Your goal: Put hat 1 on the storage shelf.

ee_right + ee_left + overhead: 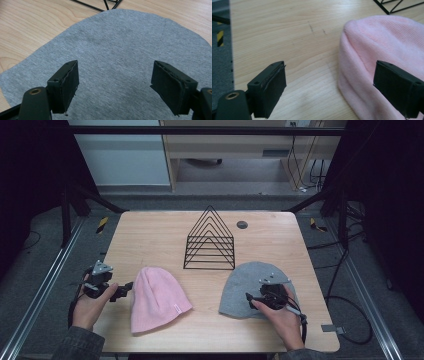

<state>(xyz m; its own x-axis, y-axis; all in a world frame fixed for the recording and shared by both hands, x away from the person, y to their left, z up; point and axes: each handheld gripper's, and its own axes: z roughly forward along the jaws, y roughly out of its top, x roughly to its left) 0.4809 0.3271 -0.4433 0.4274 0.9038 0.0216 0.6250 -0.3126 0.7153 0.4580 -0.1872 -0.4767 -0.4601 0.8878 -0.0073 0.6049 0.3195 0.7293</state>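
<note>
A pink beanie [156, 300] lies flat on the pale wooden worktop [150, 232], toward the near left; a grey beanie [250, 287] lies flat toward the near right, the two well apart; behind the gap between them stands a black wire rack [210, 240] shaped like nested triangles, and a small dark round disc [242, 224] sits just beyond it. The left tongs [121, 291] hover at the pink beanie's left edge, jaws spread wide; in the left gripper view one jaw hangs over bare wood and the other over the pink knit, gripping nothing. The right tongs [252, 297] are over the grey beanie, near its lower edge; in the right gripper view the jaws stand wide apart with grey fabric spread beneath them, not pinched; whether the pads touch the cloth I cannot tell.
</note>
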